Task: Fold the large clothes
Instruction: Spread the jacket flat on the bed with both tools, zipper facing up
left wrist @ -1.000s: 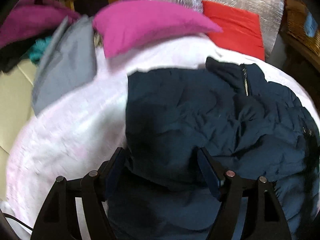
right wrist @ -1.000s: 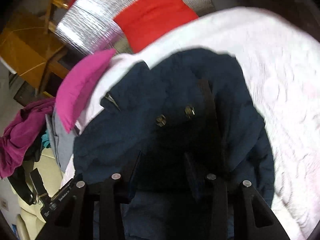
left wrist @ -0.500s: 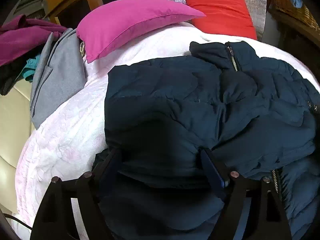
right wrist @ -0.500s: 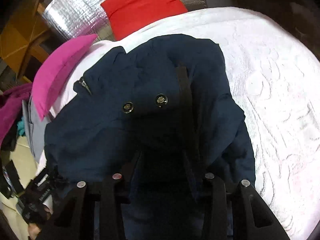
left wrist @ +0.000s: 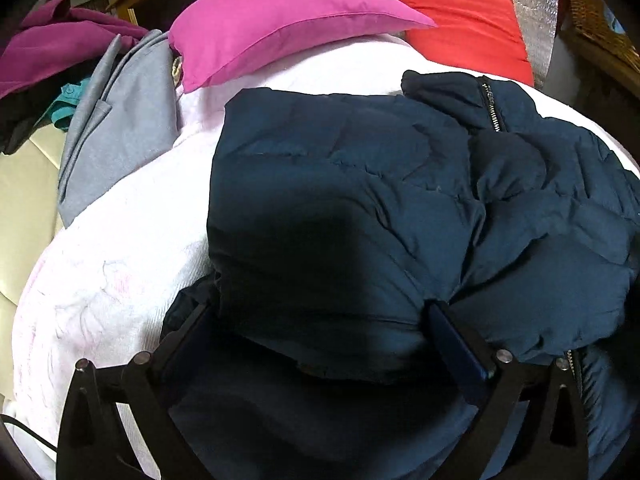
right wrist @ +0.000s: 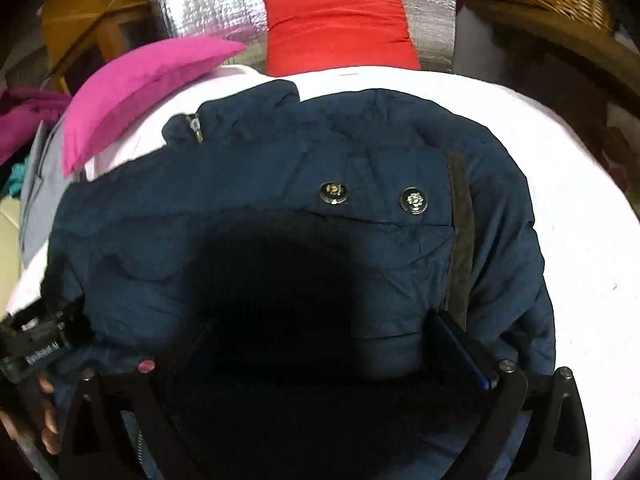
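Letting go of the folded navy jacket [left wrist: 360, 184] on the bed [left wrist: 112, 264], we spread both tools, left tool [left wrist: 320, 332] and right tool [right wrist: 320, 344], their jaws opening. Next we need a fresh grip on its near edge.

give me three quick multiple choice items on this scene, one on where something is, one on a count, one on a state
1. Where does the pink cushion lie?
A. under the jacket
B. beyond the jacket, at the far end of the white cover
C. in the wicker basket

2. How many metal snap buttons show on the navy jacket in the right wrist view?
A. two
B. four
C. none

3. What state is the jacket in?
A. hanging up
B. spread out flat
C. folded over on itself

Answers: 1 B, it rests past the collar, beside the red cushion. 2 A, two round snaps sit side by side. 3 C, one layer's edge lies across another on the white cover.
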The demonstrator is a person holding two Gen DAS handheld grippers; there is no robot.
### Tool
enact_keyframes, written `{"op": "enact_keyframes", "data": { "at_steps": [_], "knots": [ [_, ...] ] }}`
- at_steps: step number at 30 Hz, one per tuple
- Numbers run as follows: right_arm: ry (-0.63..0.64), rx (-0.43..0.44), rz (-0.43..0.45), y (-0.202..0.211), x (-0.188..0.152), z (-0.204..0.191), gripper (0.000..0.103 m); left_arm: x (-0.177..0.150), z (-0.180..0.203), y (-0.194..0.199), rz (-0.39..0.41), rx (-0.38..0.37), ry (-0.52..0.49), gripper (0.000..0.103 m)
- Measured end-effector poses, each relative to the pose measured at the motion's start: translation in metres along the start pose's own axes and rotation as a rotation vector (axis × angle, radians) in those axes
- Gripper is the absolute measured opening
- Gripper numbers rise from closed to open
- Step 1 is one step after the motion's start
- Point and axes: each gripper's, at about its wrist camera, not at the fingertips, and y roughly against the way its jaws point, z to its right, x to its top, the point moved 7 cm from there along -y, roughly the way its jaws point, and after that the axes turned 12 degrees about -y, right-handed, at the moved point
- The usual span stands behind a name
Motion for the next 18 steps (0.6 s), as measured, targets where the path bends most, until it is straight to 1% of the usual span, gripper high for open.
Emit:
{"op": "enact_keyframes", "data": {
  "at_steps": [2,4,5,6,7,8,9,10,12,14,15,16,18],
  "knots": [
    [-0.018,0.034,0.012,0.006,0.002,0.003,0.103,-0.002,-0.005,0.002,-0.020,-0.052,0.008,0.103],
    [-0.041,0.073,0.005,0.009,0.006,0.002,0.103,-0.005,-0.010,0.007,-0.035,-0.084,0.020,0.103],
    [-0.063,0.095,-0.001,0.014,0.008,0.005,0.103,-0.006,-0.015,0.015,-0.026,-0.088,0.026,0.103],
    [-0.093,0.096,-0.001,0.021,0.011,0.013,0.096,-0.005,-0.019,0.020,-0.014,-0.080,0.026,0.103],
    [-0.119,0.087,0.001,0.025,0.014,0.015,0.084,-0.005,-0.024,0.029,0.005,-0.057,0.022,0.103],
    [-0.148,0.083,0.005,0.033,0.018,0.021,0.077,-0.005,-0.029,0.038,0.024,-0.017,0.019,0.103],
    [-0.167,0.090,0.016,0.038,0.023,0.023,0.068,-0.005,-0.035,0.047,0.039,0.013,0.023,0.103],
    [-0.173,0.083,0.032,0.045,0.025,0.026,0.063,-0.007,-0.041,0.059,0.058,0.025,0.041,0.103],
    [-0.162,0.041,0.081,0.064,0.028,0.033,0.062,-0.011,-0.050,0.074,0.075,0.008,0.090,0.103],
    [-0.143,0.036,0.084,0.077,0.025,0.033,0.059,-0.020,-0.056,0.086,0.080,-0.004,0.119,0.103],
    [-0.128,0.029,0.076,0.085,0.020,0.033,0.052,-0.022,-0.058,0.087,0.078,0.000,0.118,0.103],
    [-0.123,0.032,0.069,0.090,0.014,0.034,0.050,-0.027,-0.060,0.090,0.073,0.012,0.110,0.103],
    [-0.130,0.046,0.053,0.107,-0.004,0.038,0.050,-0.044,-0.063,0.096,0.047,0.050,0.082,0.103]
  ]
}}
